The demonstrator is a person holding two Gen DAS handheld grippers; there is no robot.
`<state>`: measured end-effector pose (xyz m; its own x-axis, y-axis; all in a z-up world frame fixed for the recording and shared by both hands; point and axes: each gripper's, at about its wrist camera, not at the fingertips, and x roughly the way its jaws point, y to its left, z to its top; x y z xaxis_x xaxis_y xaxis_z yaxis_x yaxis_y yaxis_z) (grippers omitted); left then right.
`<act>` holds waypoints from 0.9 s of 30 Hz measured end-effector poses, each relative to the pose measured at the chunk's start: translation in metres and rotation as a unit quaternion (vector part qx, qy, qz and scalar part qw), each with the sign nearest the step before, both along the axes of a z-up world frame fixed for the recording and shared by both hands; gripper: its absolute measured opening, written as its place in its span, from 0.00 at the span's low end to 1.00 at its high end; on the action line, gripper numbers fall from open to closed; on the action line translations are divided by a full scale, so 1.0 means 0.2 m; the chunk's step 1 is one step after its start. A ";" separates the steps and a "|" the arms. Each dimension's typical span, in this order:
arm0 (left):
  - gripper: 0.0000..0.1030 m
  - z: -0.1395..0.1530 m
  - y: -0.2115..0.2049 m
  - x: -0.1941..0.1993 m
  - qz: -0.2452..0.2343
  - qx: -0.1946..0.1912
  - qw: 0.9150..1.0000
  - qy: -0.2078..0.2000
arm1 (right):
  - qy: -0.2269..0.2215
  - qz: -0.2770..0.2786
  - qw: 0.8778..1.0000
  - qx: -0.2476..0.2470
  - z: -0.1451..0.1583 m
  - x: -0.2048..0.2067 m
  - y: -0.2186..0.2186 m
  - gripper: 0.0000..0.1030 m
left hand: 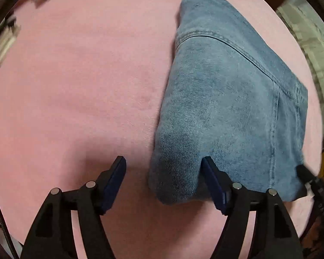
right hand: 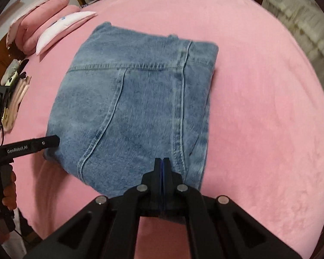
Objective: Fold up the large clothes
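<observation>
The near edge of the folded blue denim jeans [right hand: 131, 108] is covered by the black right gripper [right hand: 162, 161], so whether cloth is caught between its closed fingers cannot be told. The small objects [right hand: 13, 75] beside the pink fleece bedspread [right hand: 259, 118] (at the left rim) are too small to be identified.

One pair of folded jeans [right hand: 131, 108] is being counted on one pink bedcover [right hand: 259, 108]. Two grippers are being shown: left gripper [left hand: 164, 161], right gripper [right hand: 162, 160]. Pillows [right hand: 45, 30] are being tallied at perhaps three, the stack being blurred.
</observation>
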<state>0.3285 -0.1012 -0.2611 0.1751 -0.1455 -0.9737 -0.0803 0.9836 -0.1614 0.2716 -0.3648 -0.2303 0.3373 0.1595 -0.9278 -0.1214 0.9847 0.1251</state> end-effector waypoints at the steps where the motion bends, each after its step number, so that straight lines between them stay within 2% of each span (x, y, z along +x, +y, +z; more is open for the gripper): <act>1: 0.58 0.04 -0.04 -0.02 -0.016 0.023 0.999 -0.015 | -0.008 -0.007 1.000 0.009 0.02 0.00 -0.02 0.00; 2: 0.48 0.09 -0.09 -0.04 -0.027 0.032 0.999 -0.020 | -0.014 -0.015 1.000 0.024 0.03 0.00 -0.03 0.00; 3: 0.23 0.15 -0.15 -0.07 -0.048 0.035 0.998 -0.030 | -0.017 -0.023 0.998 0.049 0.04 0.00 -0.05 0.00; 4: 0.08 0.19 -0.19 -0.08 -0.065 0.040 0.996 -0.041 | -0.017 -0.025 0.997 0.078 0.04 0.01 -0.05 0.00; 5: 0.08 0.25 -0.25 -0.11 -0.092 0.052 0.992 -0.062 | -0.017 -0.026 0.995 0.098 0.03 0.01 -0.05 0.00; 7: 0.08 0.32 -0.35 -0.13 -0.141 0.035 0.985 -0.088 | -0.014 -0.029 0.991 0.130 0.00 0.04 -0.01 0.00; 9: 0.08 0.30 -0.39 -0.10 -0.149 0.027 0.985 -0.080 | 0.001 -0.029 0.987 0.157 -0.05 0.07 0.04 0.00; 11: 0.08 0.20 -0.42 0.02 -0.142 0.030 0.988 -0.060 | 0.015 -0.032 0.981 0.189 -0.10 0.10 0.08 0.00; 12: 0.07 0.15 -0.42 0.09 -0.132 0.042 0.989 -0.054 | 0.019 -0.040 0.978 0.204 -0.13 0.12 0.09 0.00; 16: 0.06 0.07 -0.48 0.34 -0.112 0.027 0.988 -0.099 | -0.004 -0.068 0.974 0.218 -0.21 0.32 0.18 0.00; 20: 0.06 0.06 -0.52 0.56 -0.108 0.019 0.984 -0.140 | -0.037 -0.067 0.969 0.234 -0.23 0.50 0.22 0.00; 22: 0.03 0.00 -0.51 0.67 -0.094 0.003 0.989 -0.116 | -0.034 -0.074 0.963 0.257 -0.27 0.60 0.18 0.00; 24: 0.01 -0.03 -0.49 0.75 -0.086 -0.004 0.986 -0.145 | -0.035 -0.060 0.969 0.236 -0.28 0.68 0.21 0.00; 27: 0.01 -0.07 -0.47 0.85 -0.074 -0.030 0.990 -0.120 | -0.046 -0.052 0.976 0.206 -0.28 0.77 0.20 0.00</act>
<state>0.4979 -0.1960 -0.2752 0.3723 -0.2426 -0.8959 0.1117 0.9699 -0.2163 0.4247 -0.3240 -0.2859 0.4501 0.4728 -0.7575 -0.0526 0.8609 0.5061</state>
